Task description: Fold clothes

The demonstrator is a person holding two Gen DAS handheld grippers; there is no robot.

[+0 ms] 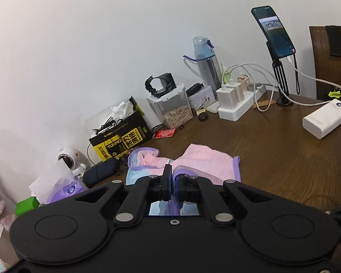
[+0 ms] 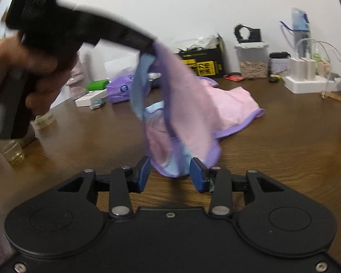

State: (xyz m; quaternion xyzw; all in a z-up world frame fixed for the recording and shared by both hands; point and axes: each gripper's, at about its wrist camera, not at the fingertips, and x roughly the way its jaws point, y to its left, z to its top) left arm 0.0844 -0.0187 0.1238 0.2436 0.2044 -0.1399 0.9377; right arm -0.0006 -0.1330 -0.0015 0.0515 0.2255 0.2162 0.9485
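The left gripper (image 1: 174, 177) is squeezed tight on cloth. The right gripper (image 2: 170, 174) is open. A blurry hand (image 2: 22, 68), probably the left, holds a handle.

Phone (image 1: 274, 31), bottle (image 1: 204, 61), power bank (image 1: 326, 118).

Bare table (image 2: 272, 150) lies open to the right of the pink garment (image 2: 227, 104) and along the near edge. The far side is blocked by a yellow-black box (image 1: 122, 141), clear container (image 1: 172, 109), power strip (image 1: 238, 104) and phone stand (image 1: 282, 77); a power bank (image 1: 325, 120) sits far right.
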